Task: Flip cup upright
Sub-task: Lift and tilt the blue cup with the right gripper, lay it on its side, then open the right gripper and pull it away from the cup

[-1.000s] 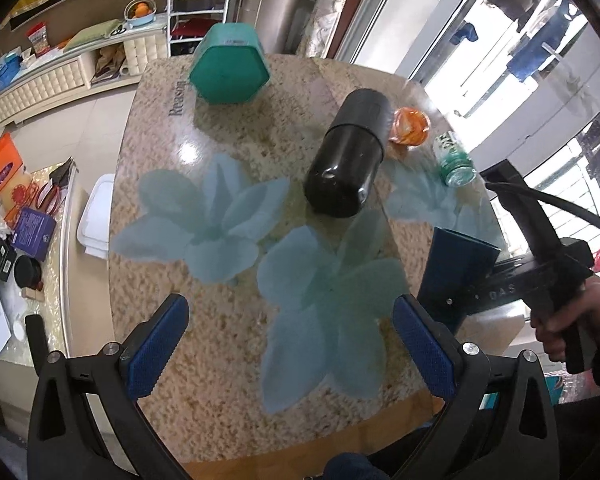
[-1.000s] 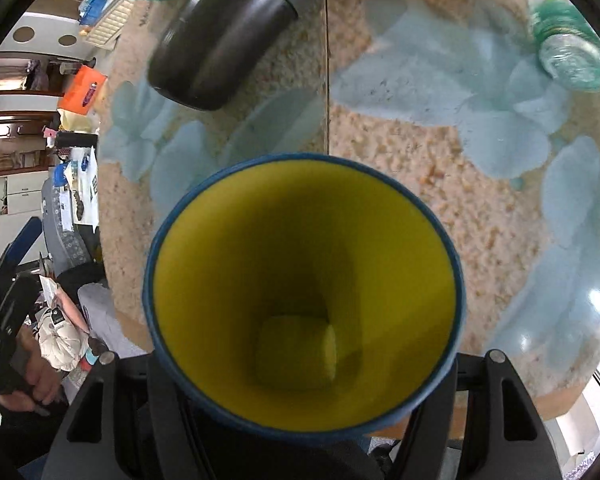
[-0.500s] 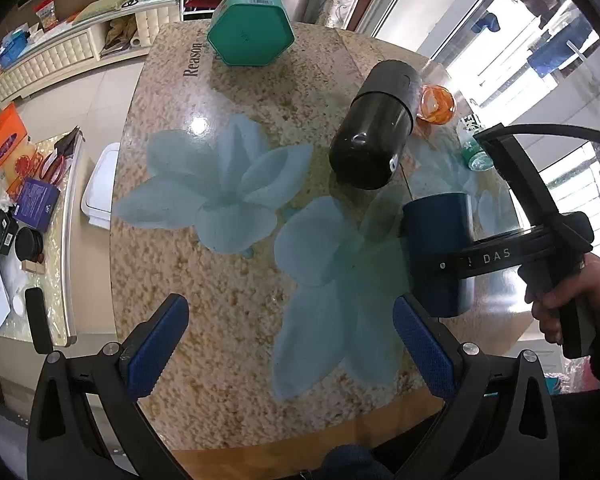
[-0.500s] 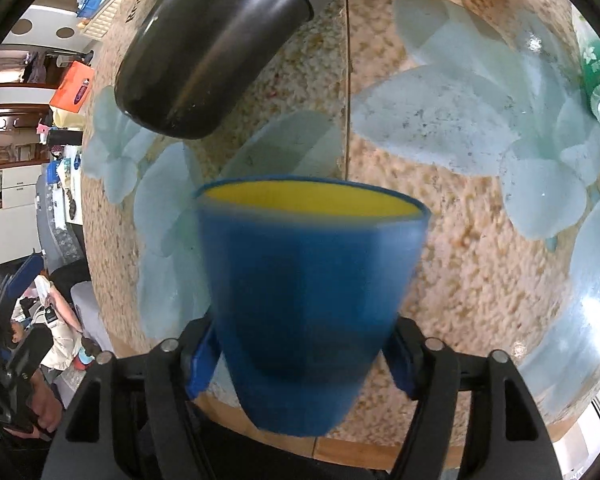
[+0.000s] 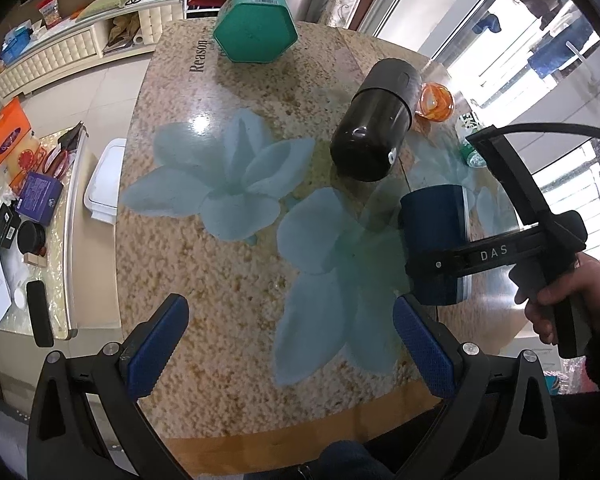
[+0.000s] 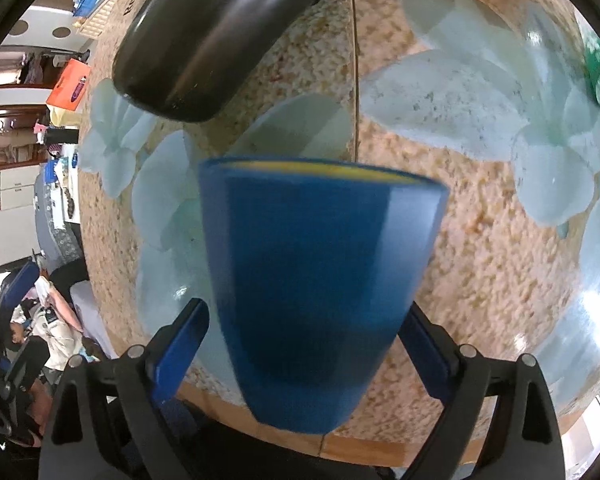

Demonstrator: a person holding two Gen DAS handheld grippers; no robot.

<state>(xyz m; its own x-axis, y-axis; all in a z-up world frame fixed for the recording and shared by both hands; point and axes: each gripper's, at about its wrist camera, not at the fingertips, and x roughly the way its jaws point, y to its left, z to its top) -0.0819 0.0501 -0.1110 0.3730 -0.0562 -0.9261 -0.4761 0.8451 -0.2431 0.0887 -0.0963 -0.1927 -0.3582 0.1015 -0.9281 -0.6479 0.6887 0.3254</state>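
**A:** Here's the blue cup [image 6: 320, 300], yellow inside, rim up and sitting between the fingers of the right hand-held gripper [image 6: 304, 344]. From this wrist view it reads as upright.

**B:** Agreed, and look at those blue pads: there's a sliver of daylight on either side of the cup wall, so I'd call that gripper parted, not clamped. The cup is blurred, though, so I can't swear the pads aren't grazing it.

**A:** The other camera helps. The cup [image 5: 434, 240] is over the granite worktop [image 5: 220, 272], on the right side, near the front edge, just in front of that big black flask [image 5: 374, 128] lying on its side.

**B:** Is the base actually down on the stone?

**A:** Hard to tell; the black bar of the right tool crosses the lower half. It looks planted or very close to it.

**B:** And the left hand-held gripper [image 5: 292, 348]?

**A:** Wide apart, holding nothing, hovering over the near edge of the worktop. It's a spectator.

**B:** So where does that leave the task?

**A:** My read: the flip itself is done. What's left is confirming the cup stands on its own and drawing the right tool back without nudging it.

**B:** With the flask just behind, a clumsy pull-out could tip it.
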